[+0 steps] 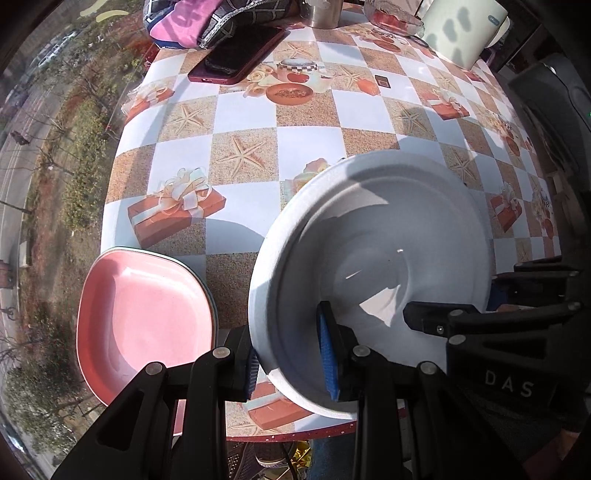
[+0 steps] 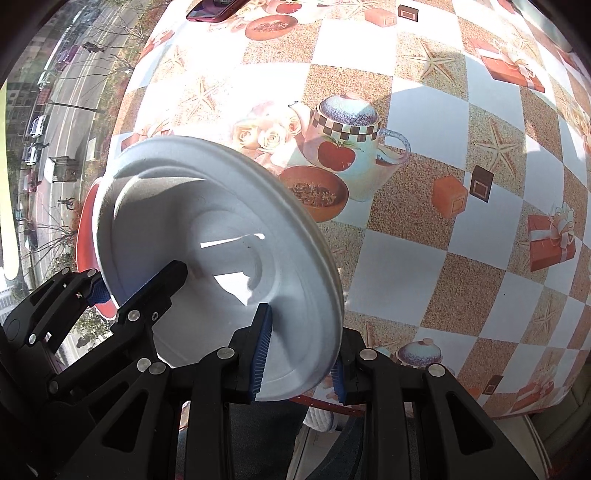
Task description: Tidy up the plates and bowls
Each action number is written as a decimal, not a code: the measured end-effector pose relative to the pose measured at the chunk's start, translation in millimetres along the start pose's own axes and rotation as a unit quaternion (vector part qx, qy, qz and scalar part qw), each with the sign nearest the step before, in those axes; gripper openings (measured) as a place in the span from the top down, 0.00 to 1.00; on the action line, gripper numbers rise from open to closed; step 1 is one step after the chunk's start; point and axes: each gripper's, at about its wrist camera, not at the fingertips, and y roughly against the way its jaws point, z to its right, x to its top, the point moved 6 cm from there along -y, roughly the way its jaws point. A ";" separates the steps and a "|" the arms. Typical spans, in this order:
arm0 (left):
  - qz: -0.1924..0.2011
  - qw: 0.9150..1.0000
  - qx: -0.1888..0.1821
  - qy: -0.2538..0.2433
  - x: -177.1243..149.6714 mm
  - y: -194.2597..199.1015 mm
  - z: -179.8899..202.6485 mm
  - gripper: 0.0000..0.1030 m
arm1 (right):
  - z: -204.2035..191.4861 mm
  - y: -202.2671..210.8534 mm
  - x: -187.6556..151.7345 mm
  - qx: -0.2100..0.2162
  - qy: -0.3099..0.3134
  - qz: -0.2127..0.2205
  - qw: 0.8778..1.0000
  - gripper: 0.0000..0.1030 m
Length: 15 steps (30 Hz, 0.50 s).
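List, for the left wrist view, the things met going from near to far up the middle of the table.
Left gripper, clamped on the rim of the white bowl → printed teapot on the tablecloth → phone → folded cloth at the far edge.

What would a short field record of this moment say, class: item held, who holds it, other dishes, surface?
held item: white bowl, lifted and tilted
left tool: shut on the bowl's rim
right tool: shut on the opposite rim
other dishes: pink plate on a stack at the table edge
surface: checked tablecloth
also there: phone, far side
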 end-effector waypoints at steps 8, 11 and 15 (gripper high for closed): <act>0.011 0.997 0.024 0.073 -17.3 14.3 -57.1 0.70 | -42.6 -5.3 5.3 -0.003 0.064 -0.010 0.998 0.71; 0.011 0.994 0.035 0.105 -27.7 18.4 -81.7 0.70 | -64.8 -10.0 5.0 -0.002 0.095 -0.016 0.995 0.71; 0.005 0.988 0.044 0.149 -39.8 19.0 -111.7 0.70 | -89.1 -20.2 3.8 -0.004 0.129 -0.025 0.991 0.71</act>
